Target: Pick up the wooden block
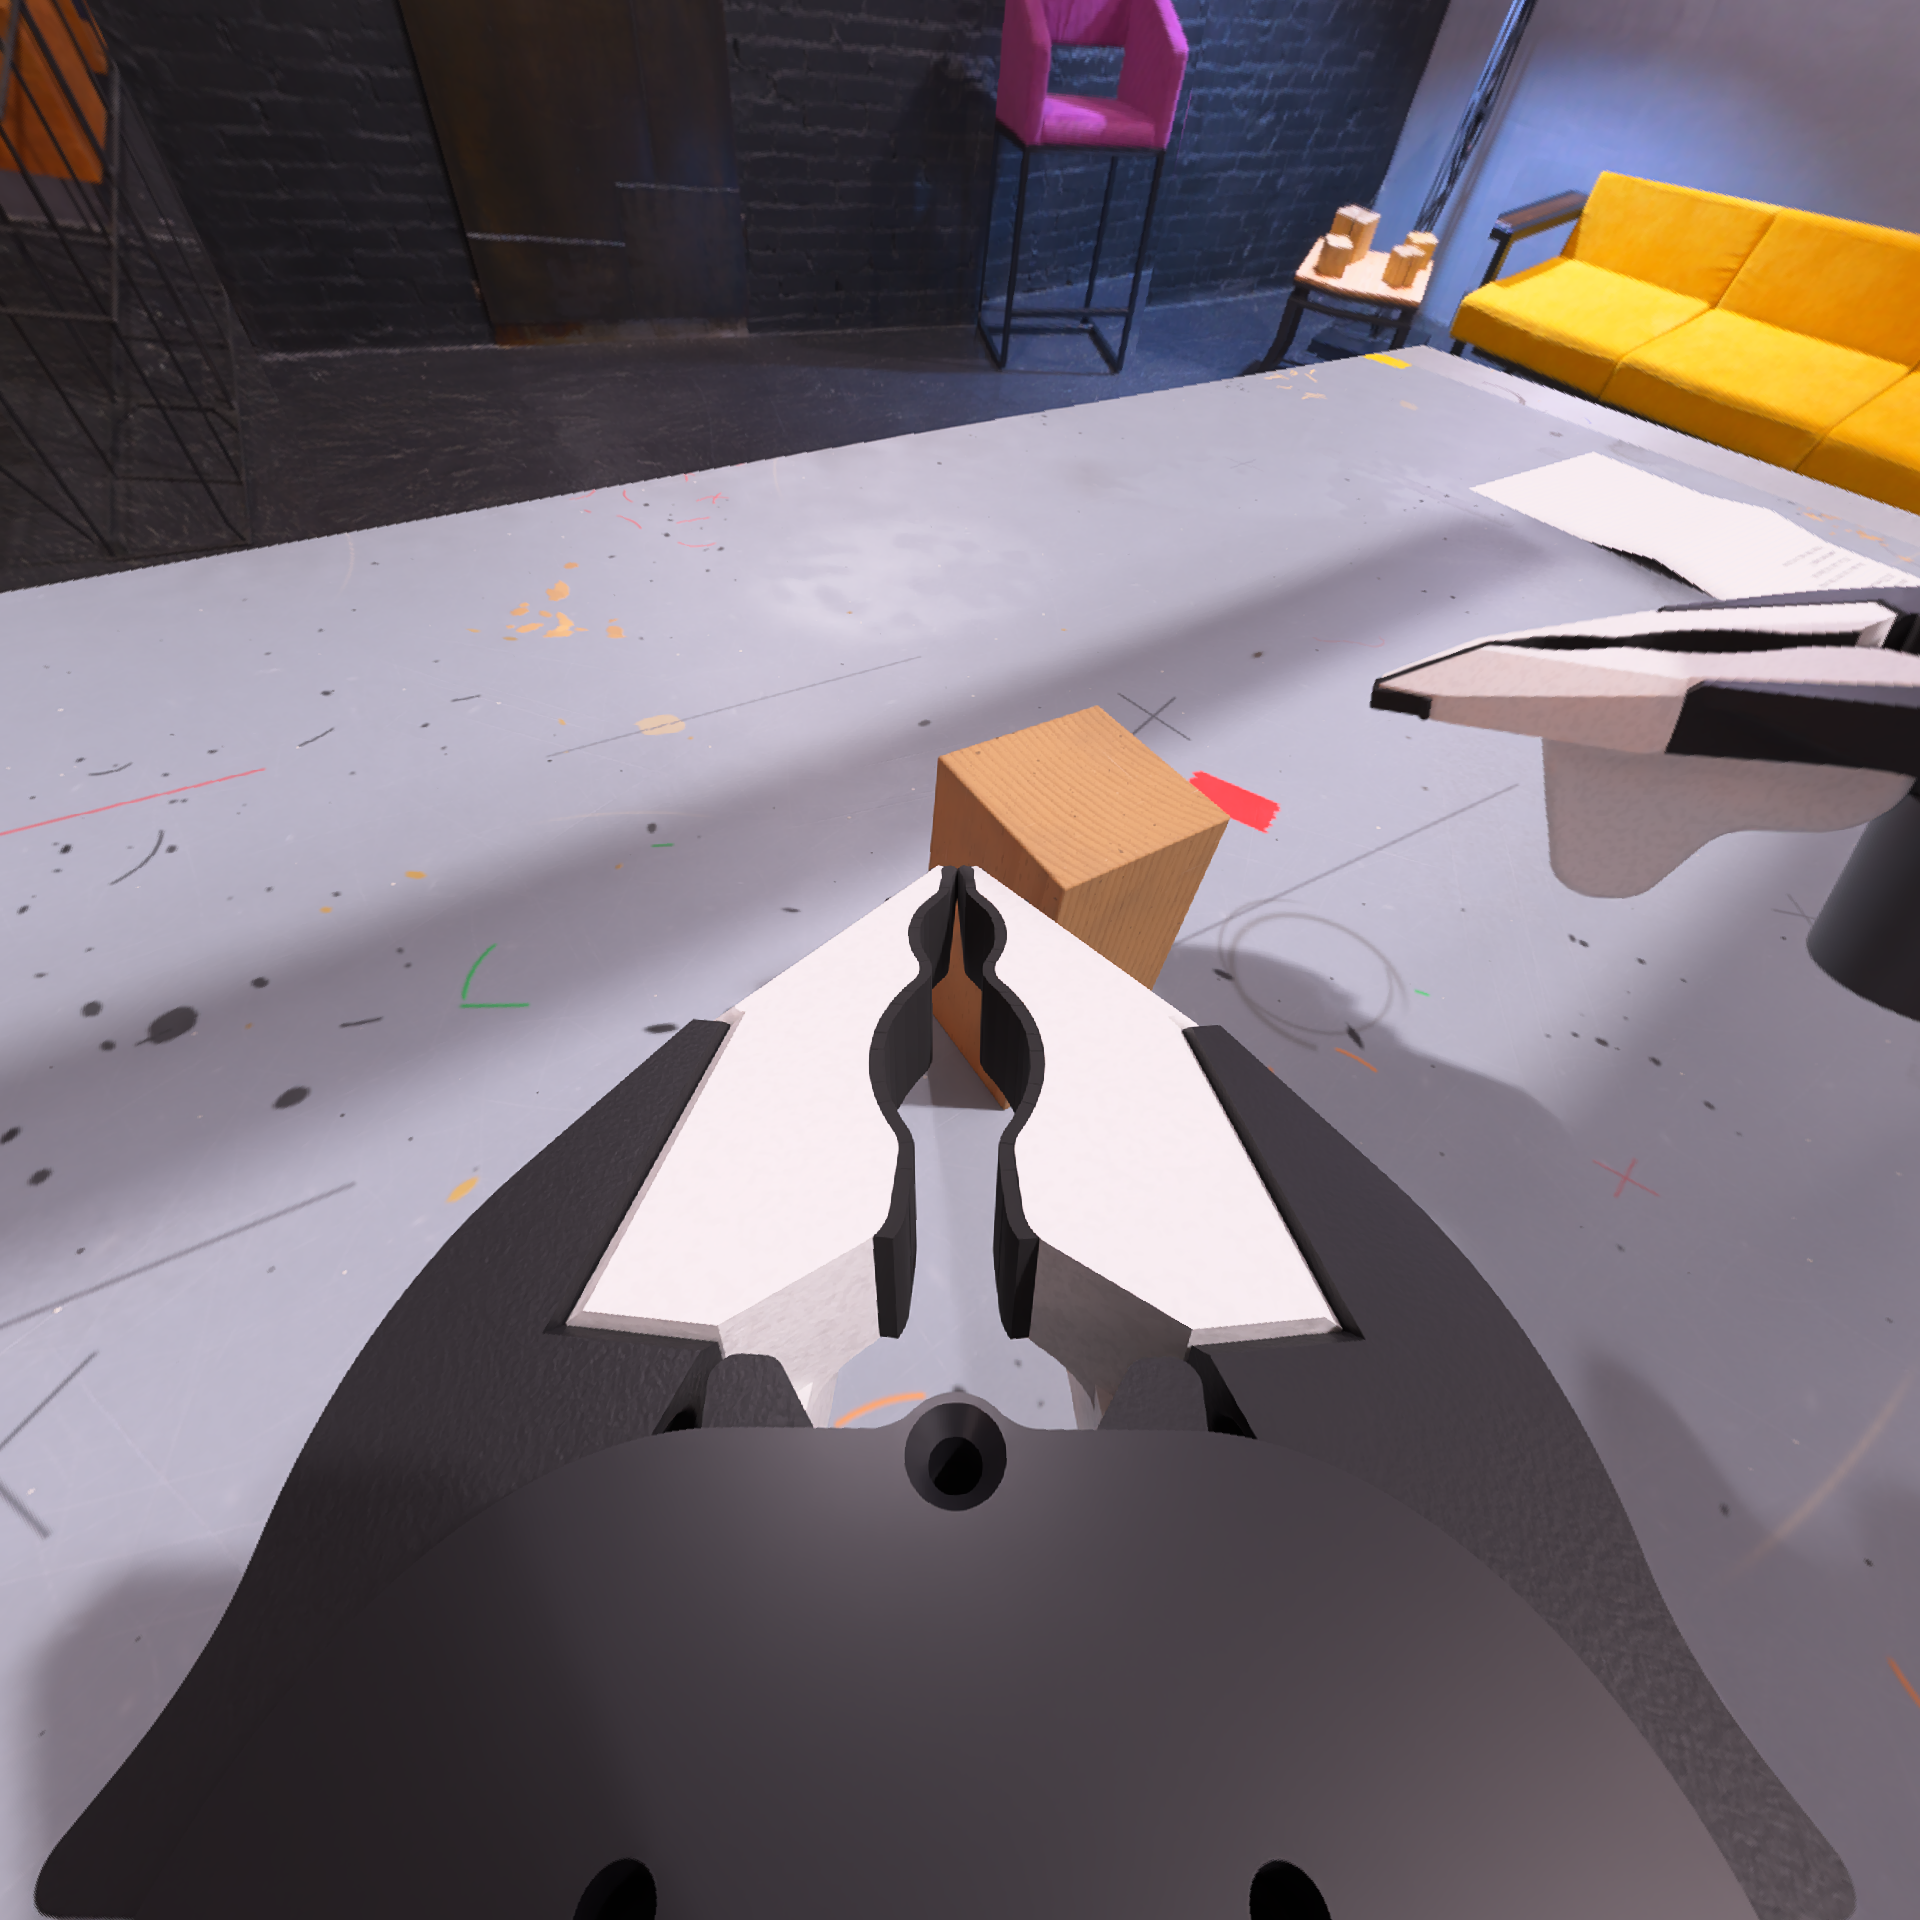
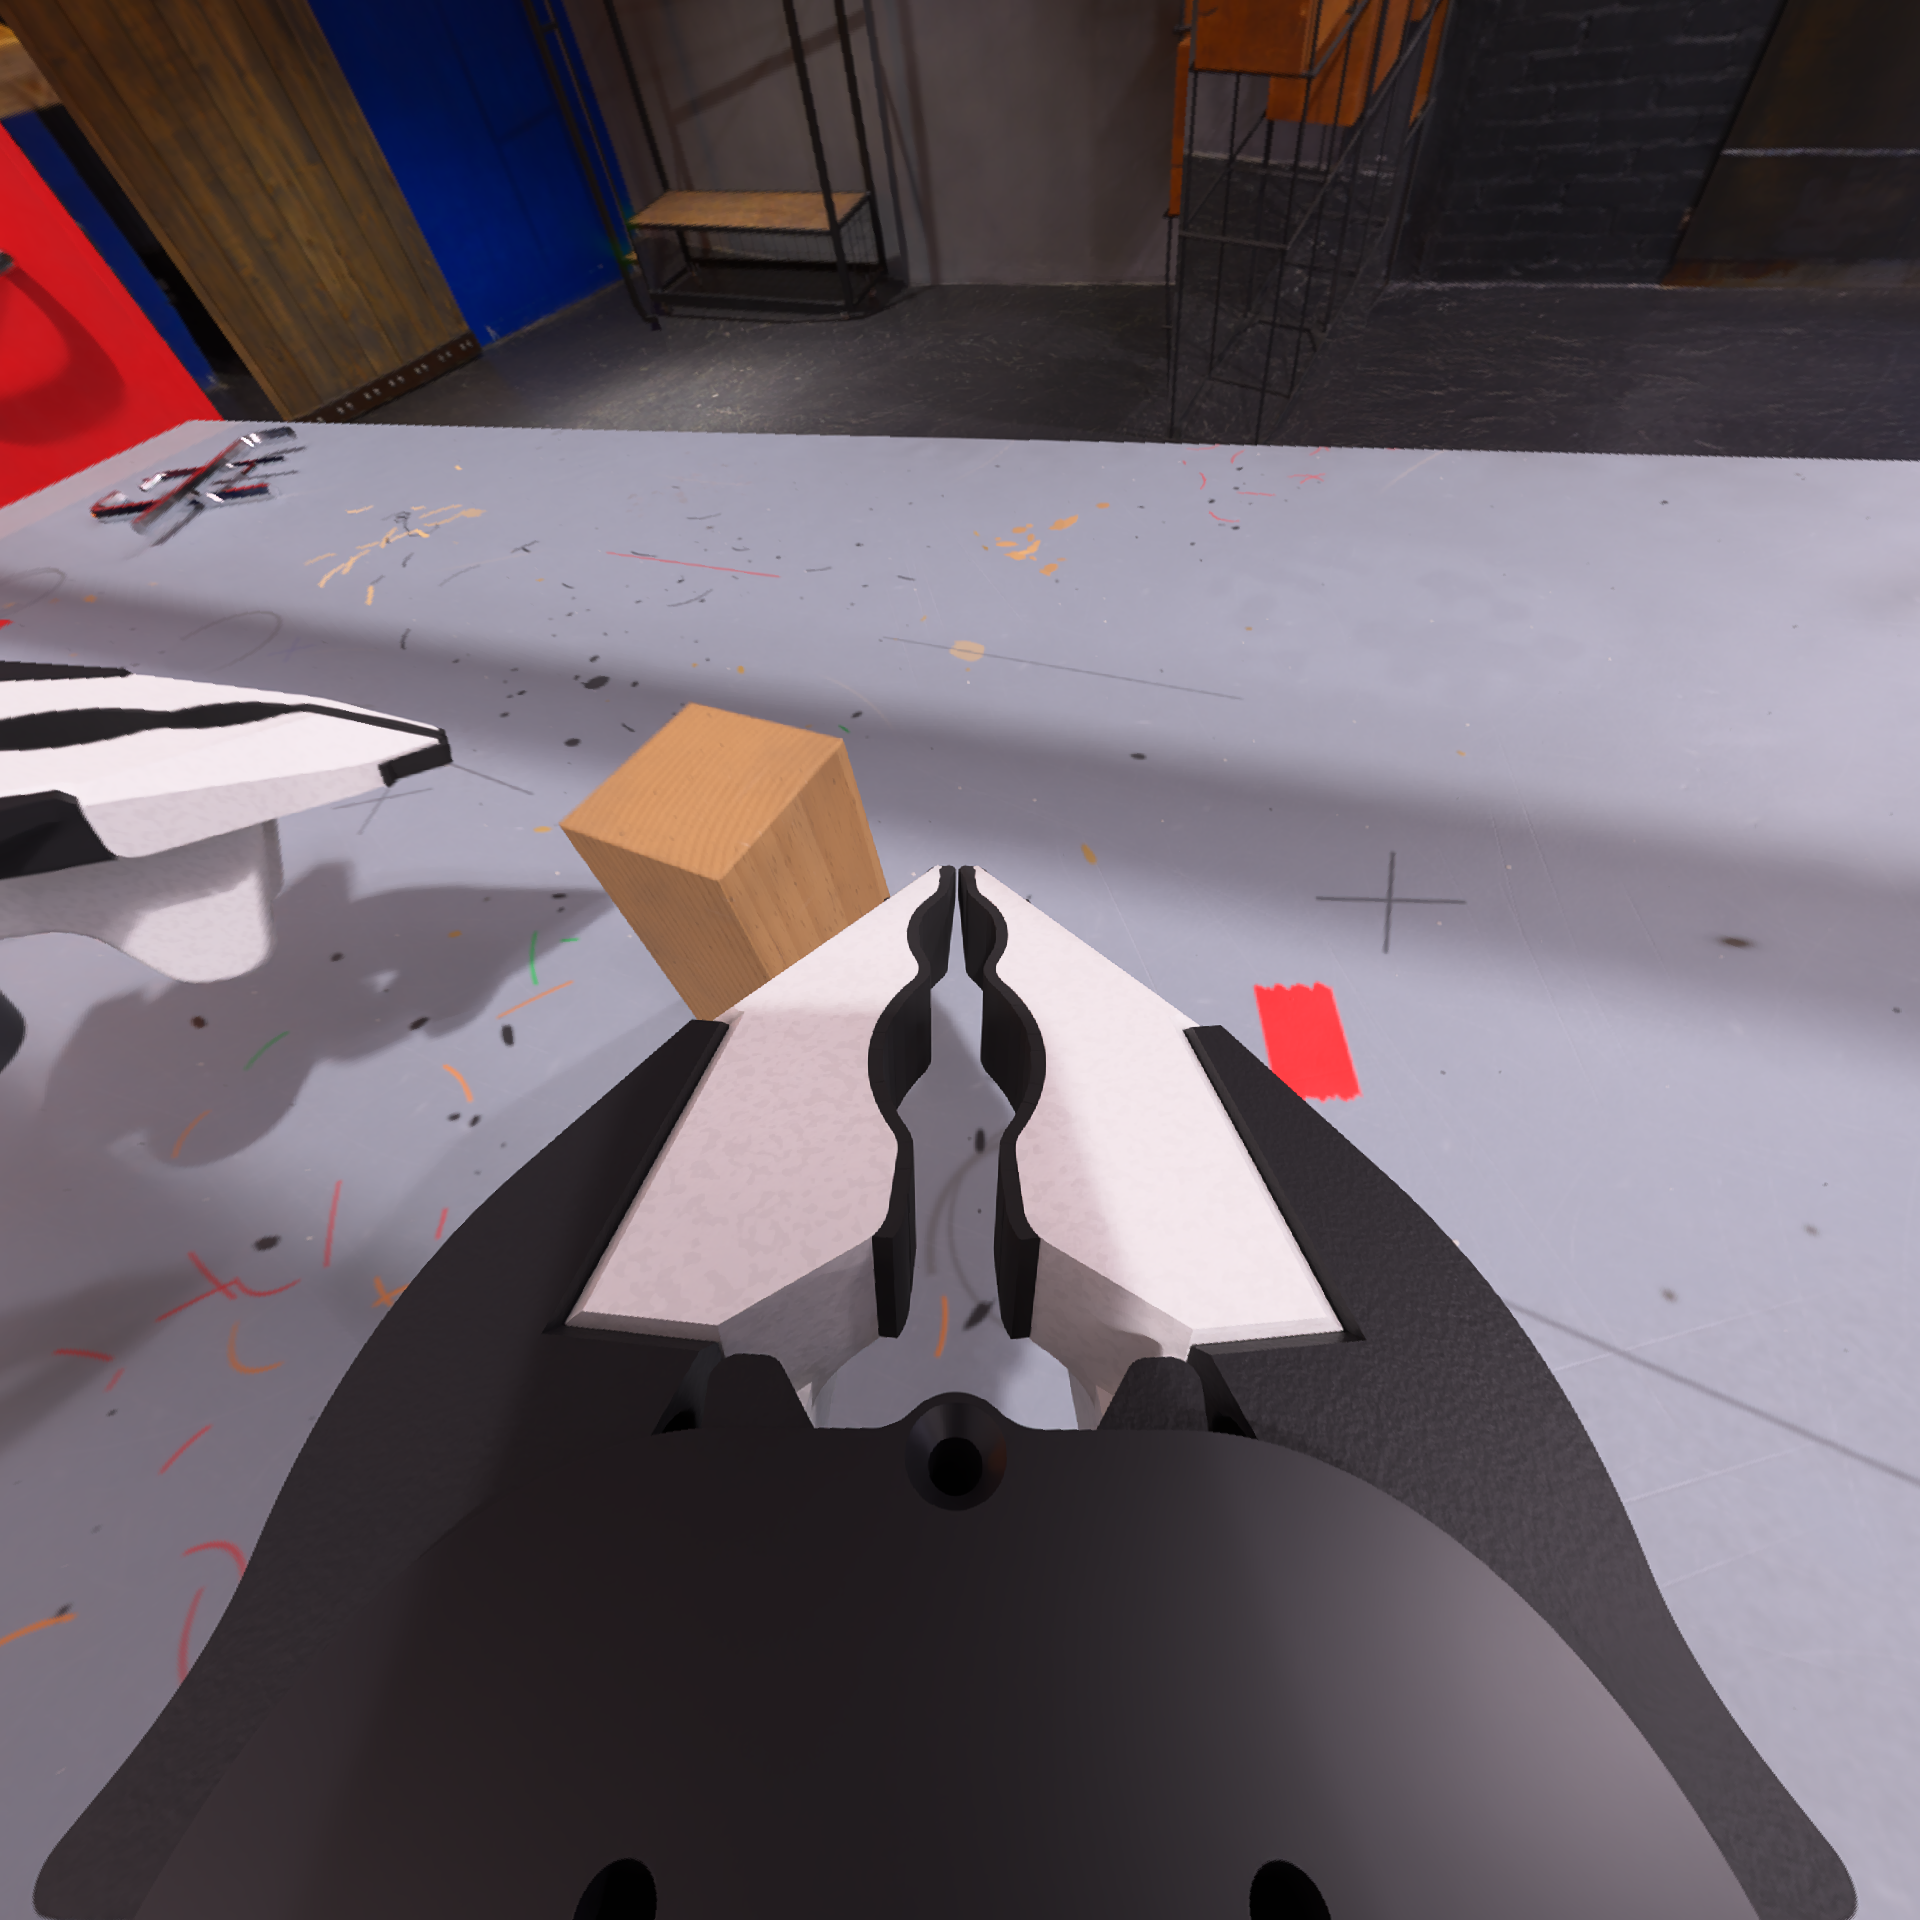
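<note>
A tall wooden block [image 1: 1081,831] stands upright on the grey table [image 1: 623,935]. In the left wrist view it is just ahead and slightly right of my left gripper [image 1: 956,873], which is shut and empty above the table. In the right wrist view the block [image 2: 727,842] stands ahead and to the left of my right gripper [image 2: 954,873], which is also shut and empty. Neither gripper touches the block. The right gripper shows at the right edge of the left wrist view [image 1: 1392,696]; the left gripper shows at the left edge of the right wrist view [image 2: 436,748].
A red tape patch [image 1: 1236,802] lies on the table beside the block, also in the right wrist view [image 2: 1307,1039]. A white paper sheet [image 1: 1662,520] lies far right. A metal tool [image 2: 197,483] lies at the far left corner. The table's far edge [image 2: 1039,431] is ahead.
</note>
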### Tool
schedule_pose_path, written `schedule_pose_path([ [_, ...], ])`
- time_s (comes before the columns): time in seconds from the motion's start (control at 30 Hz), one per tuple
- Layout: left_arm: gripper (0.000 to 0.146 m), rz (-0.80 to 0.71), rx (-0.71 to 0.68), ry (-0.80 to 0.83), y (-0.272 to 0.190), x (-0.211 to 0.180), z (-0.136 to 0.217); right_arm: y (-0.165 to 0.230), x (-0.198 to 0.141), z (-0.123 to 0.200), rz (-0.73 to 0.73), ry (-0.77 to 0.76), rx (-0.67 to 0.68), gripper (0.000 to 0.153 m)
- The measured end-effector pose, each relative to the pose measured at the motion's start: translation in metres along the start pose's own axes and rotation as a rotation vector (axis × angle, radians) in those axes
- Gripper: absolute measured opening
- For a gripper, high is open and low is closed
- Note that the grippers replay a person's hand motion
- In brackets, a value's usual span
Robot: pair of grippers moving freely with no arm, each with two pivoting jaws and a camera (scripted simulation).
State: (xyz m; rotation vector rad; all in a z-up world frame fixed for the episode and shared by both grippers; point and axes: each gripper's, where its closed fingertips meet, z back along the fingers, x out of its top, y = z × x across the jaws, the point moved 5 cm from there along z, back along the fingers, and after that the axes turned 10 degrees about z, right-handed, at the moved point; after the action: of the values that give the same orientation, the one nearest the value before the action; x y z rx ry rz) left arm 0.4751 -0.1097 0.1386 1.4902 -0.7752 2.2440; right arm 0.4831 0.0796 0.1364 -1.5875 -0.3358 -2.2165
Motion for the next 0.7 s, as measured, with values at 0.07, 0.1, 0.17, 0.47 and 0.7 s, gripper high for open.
schedule_pose_path([
  [0.07, 0.000, 0.007, 0.001, 0.000, -0.001, 0.005, 0.002, -0.001, 0.011, 0.005, 0.006, -0.021, 0.003, 0.000],
  [0.1, 0.000, 0.003, 0.005, -0.008, -0.001, 0.008, 0.004, -0.001, 0.015, 0.007, 0.025, -0.031, -0.004, 0.000],
  [0.17, 0.000, -0.007, 0.012, 0.001, 0.000, 0.008, 0.005, -0.001, 0.013, 0.004, 0.055, -0.003, -0.004, 0.000],
  [0.47, 0.000, -0.066, 0.024, 0.070, -0.001, -0.003, 0.002, 0.007, 0.005, -0.003, 0.020, 0.036, 0.048, 0.000],
  [0.7, 0.000, -0.006, 0.086, 0.015, 0.007, 0.005, 0.013, 0.070, 0.028, -0.023, 0.103, -0.001, 0.214, 0.001],
])
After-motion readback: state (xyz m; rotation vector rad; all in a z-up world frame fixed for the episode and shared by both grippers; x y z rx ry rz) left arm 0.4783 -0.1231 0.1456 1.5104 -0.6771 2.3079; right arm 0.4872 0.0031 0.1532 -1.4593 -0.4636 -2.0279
